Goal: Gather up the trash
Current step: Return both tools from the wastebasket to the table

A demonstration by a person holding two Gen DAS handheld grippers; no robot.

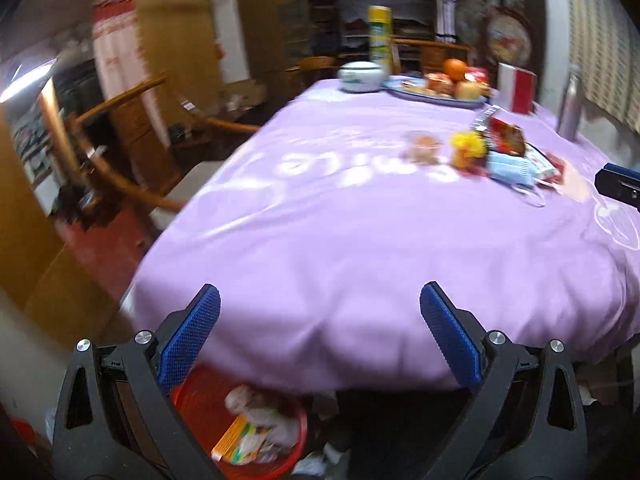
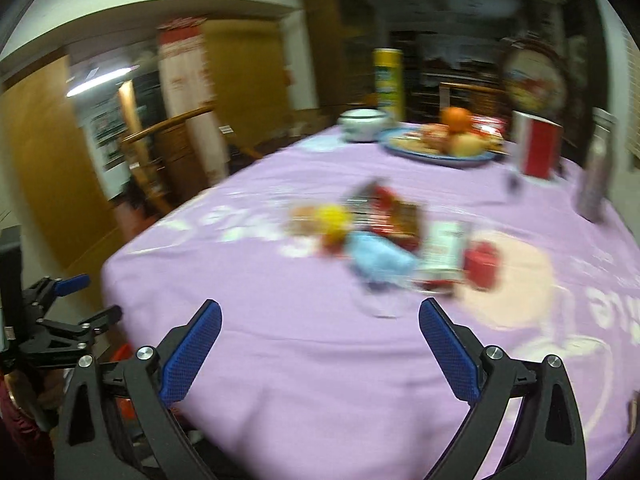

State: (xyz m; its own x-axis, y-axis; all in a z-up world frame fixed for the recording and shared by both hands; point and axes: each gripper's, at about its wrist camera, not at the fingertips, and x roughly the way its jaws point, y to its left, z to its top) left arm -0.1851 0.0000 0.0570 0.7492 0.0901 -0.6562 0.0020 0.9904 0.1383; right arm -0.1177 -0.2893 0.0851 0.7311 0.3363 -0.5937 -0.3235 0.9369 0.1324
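The bench [image 1: 360, 240], draped in a lilac cloth, fills most of the room ahead. Below its near edge stands a red bin [image 1: 240, 432] with wrappers and crumpled paper already in it. Far back on the bench sits a blue plate of fruit [image 2: 440, 152]. Nearer the middle lies the trash pile [image 2: 384, 236]: a blue face mask [image 1: 512, 170], snack wrappers and something yellow, bunched together. The left gripper [image 1: 320, 332] hangs spread and empty over the near edge, above the bin. The right gripper [image 2: 320, 340] is spread wide too, nothing between its pads, pointing at the pile.
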